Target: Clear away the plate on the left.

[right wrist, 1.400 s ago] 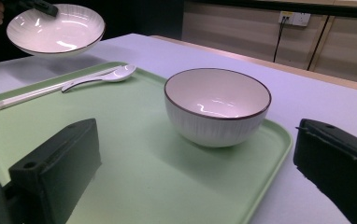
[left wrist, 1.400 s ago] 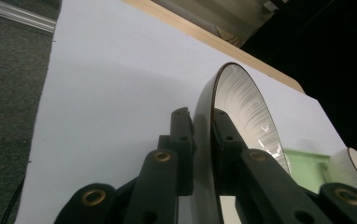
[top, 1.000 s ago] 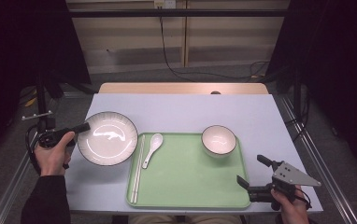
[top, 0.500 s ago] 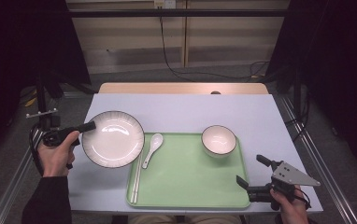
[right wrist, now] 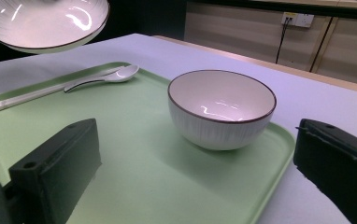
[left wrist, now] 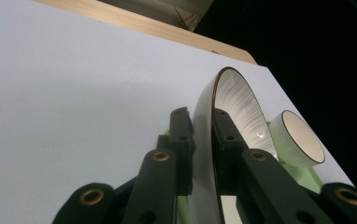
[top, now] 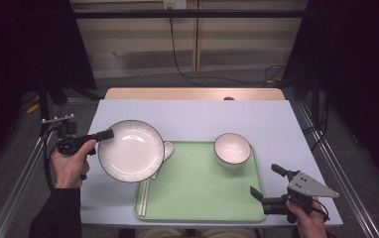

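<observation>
At the far left of the high view, the person's left hand (top: pixel 68 166) holds the left gripper (top: pixel 109 134), whose black fingers (left wrist: pixel 182 140) are pinched on the near-left rim of a white plate (top: pixel 131 150) with a thin dark edge. In the left gripper view the rim stands edge-on between the two pads, one pad on the underside and one on the ribbed inner face, both pressing. The plate hangs clear of the pale table (top: pixel 187 116), tilted slightly, and reaches out from the fingertips toward the right, so that its far edge overlaps the left border of the green tray (top: pixel 202 193).

Just past the plate, away from those fingers, a white spoon (top: pixel 166 148) lies on the tray with its bowl peeking out beyond the plate's rim, and a pair of pale chopsticks (top: pixel 143 201) lies along the tray's left edge, below the plate.

Farther right, a white bowl (top: pixel 232 148) with a dark rim stands upright in the tray's far right corner. In the right gripper view the bowl (right wrist: pixel 222 108) sits straight ahead of the fingers, well apart from them.

At the lower right, the right hand (top: pixel 309 223) holds the right gripper (top: pixel 269 183) over the tray's near right corner. Its fingers (right wrist: pixel 57 168) are spread wide with nothing between them.
</observation>
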`<action>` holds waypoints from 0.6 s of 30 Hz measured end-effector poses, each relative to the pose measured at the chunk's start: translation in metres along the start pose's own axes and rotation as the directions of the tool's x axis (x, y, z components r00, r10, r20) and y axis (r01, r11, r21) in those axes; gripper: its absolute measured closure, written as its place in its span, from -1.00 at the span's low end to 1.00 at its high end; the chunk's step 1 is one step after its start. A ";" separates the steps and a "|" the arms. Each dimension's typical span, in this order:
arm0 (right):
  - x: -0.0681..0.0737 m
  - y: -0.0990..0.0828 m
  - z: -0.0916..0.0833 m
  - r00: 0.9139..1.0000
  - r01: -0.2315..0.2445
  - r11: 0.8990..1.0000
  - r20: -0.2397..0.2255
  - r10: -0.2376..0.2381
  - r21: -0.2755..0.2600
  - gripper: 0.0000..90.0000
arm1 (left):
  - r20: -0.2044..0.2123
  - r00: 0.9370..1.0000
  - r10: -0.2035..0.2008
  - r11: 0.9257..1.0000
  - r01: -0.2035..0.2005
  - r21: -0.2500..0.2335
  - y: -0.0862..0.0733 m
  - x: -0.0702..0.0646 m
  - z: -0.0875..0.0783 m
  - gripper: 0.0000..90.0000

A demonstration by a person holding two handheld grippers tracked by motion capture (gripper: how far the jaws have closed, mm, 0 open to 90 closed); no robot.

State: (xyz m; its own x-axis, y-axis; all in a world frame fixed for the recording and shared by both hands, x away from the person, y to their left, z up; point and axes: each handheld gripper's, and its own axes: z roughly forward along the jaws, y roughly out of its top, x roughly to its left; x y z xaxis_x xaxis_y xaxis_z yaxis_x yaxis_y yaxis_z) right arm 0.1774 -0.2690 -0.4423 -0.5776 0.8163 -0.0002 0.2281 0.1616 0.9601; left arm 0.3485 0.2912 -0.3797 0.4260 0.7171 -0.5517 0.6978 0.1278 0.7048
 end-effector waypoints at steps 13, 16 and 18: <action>0.000 0.000 0.000 1.000 -0.004 1.000 0.001 0.004 0.001 -0.99 | 0.064 0.997 0.035 0.996 -0.040 0.081 -0.008 -0.025 0.029 0.79; 0.000 0.000 0.000 1.000 -0.001 1.000 -0.001 0.001 0.000 -0.99 | 0.058 0.997 0.052 0.993 -0.058 0.102 -0.009 -0.029 0.034 0.79; 0.000 0.000 0.000 1.000 -0.002 1.000 0.000 0.002 0.000 -0.99 | 0.062 0.996 0.065 0.992 -0.072 0.105 -0.010 -0.033 0.037 0.79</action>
State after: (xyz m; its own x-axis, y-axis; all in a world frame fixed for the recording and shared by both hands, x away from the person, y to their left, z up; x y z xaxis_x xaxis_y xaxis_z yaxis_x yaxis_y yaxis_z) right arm 0.1772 -0.2690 -0.4422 -0.5770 0.8167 0.0020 0.2297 0.1600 0.9600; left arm 0.3492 0.2413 -0.3848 0.5056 0.6801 -0.5309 0.7220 0.0034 0.6919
